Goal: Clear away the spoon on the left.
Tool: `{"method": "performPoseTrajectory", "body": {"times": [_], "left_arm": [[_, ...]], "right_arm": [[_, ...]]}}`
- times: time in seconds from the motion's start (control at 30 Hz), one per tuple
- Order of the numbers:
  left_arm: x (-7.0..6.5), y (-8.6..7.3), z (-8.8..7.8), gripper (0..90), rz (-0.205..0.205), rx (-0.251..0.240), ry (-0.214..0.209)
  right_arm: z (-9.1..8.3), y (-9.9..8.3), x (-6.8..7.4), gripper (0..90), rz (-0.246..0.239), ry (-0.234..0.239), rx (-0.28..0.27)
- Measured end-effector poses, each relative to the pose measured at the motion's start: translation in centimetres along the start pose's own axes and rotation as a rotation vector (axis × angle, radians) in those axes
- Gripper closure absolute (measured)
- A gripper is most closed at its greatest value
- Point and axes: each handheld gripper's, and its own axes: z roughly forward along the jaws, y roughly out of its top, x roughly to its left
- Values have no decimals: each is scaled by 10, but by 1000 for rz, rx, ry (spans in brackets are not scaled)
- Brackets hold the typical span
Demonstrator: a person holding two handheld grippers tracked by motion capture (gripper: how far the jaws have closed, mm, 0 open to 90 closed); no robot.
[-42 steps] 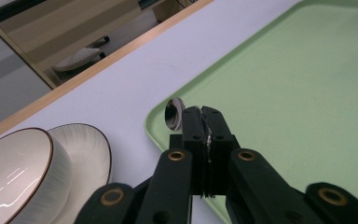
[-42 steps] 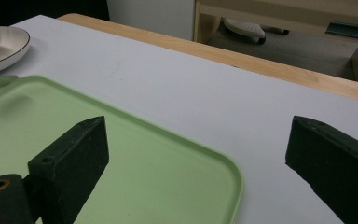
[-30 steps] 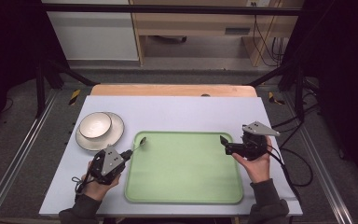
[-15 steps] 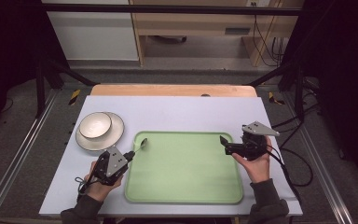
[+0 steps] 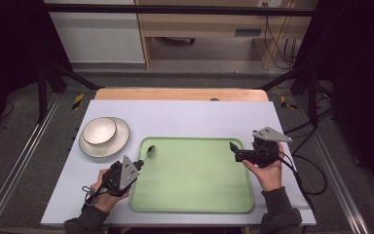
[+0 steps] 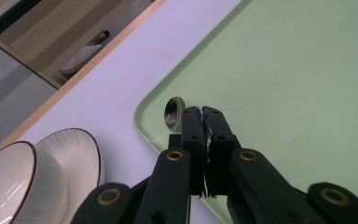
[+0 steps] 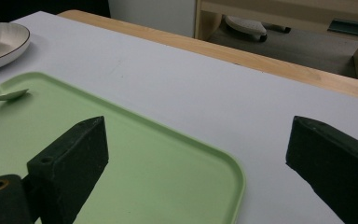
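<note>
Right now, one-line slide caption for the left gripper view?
Left gripper shut on a metal spoon at the green tray corner, beside bowl on plate.

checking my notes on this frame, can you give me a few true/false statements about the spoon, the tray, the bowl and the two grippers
1. The left gripper is shut on the spoon. True.
2. The spoon's bowl end rests inside the white bowl. False: it is at the near left corner of the green tray, apart from the bowl.
3. The right gripper has its jaws open with nothing between them. True.
4. The white bowl sits on the green tray. False: it sits on a plate on the table, left of the tray.
5. The right gripper is at the tray's right edge. True.
</note>
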Motion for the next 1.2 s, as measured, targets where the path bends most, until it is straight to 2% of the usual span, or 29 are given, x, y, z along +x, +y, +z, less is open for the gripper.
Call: {"method": "performPoseTrajectory", "body": {"times": [0.33, 0.83, 1.2], "left_arm": [[-7, 2, 1, 871, 51, 10, 1], [-14, 4, 3, 846, 118, 28, -19], [-16, 3, 3, 831, 140, 45, -25]], "right_arm": [[0, 0, 0, 59, 0, -1, -4], [-1, 0, -1, 50, -5, -3, -7], [0, 1, 0, 50, -18, -2, -10]]}}
